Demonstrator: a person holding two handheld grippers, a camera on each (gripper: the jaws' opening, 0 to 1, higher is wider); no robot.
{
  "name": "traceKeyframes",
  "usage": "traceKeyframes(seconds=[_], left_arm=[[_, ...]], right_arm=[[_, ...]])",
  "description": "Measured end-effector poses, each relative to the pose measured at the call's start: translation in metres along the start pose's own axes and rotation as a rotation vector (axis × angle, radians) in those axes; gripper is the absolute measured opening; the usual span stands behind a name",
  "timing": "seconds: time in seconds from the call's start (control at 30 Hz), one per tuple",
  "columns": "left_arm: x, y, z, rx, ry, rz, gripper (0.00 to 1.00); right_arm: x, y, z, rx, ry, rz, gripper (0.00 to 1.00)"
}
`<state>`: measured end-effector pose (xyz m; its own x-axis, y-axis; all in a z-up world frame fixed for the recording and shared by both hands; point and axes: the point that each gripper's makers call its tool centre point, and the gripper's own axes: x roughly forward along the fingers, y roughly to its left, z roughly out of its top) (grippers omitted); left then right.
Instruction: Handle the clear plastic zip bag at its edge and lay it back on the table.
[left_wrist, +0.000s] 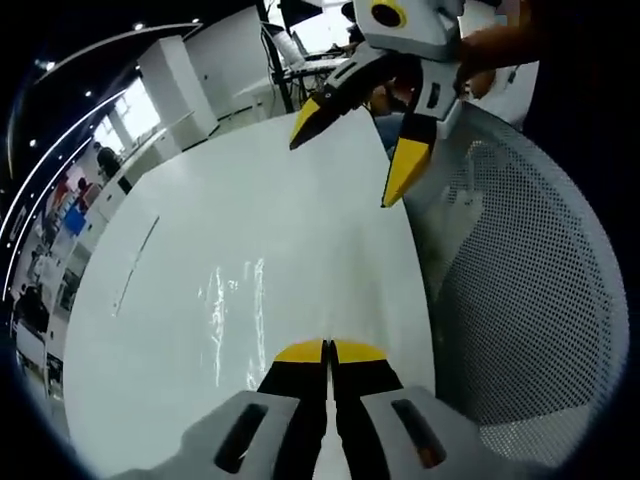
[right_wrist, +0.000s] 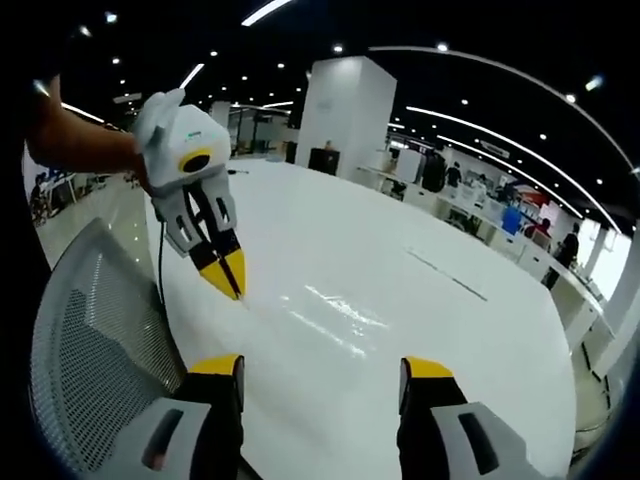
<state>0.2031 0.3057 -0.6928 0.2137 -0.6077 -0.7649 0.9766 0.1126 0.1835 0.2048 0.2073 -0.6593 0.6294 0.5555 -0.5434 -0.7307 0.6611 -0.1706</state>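
The clear plastic zip bag (right_wrist: 335, 312) is lying flat on the white table (right_wrist: 480, 330), seemingly at its edge, with the left gripper (right_wrist: 232, 276) clenched beside it and the right gripper (left_wrist: 355, 160) hanging released, suggesting little is remaining

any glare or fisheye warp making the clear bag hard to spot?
Left gripper view: ceiling-light glare streaks the clear bag on the white table, so its edges barely read; fisheye bends the mesh chair back. Right gripper view: similar bright streaks on the bag, ceiling light strips curve into arcs, the table rim bows.
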Motion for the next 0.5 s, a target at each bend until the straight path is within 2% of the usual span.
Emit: traceKeyframes(seconds=[0.5], left_arm=[[-0.013, 0.0, 0.02, 0.053, -0.012, -0.014, 0.0]], right_arm=[[0.011, 0.014, 0.008, -0.047, 0.015, 0.068, 0.49]])
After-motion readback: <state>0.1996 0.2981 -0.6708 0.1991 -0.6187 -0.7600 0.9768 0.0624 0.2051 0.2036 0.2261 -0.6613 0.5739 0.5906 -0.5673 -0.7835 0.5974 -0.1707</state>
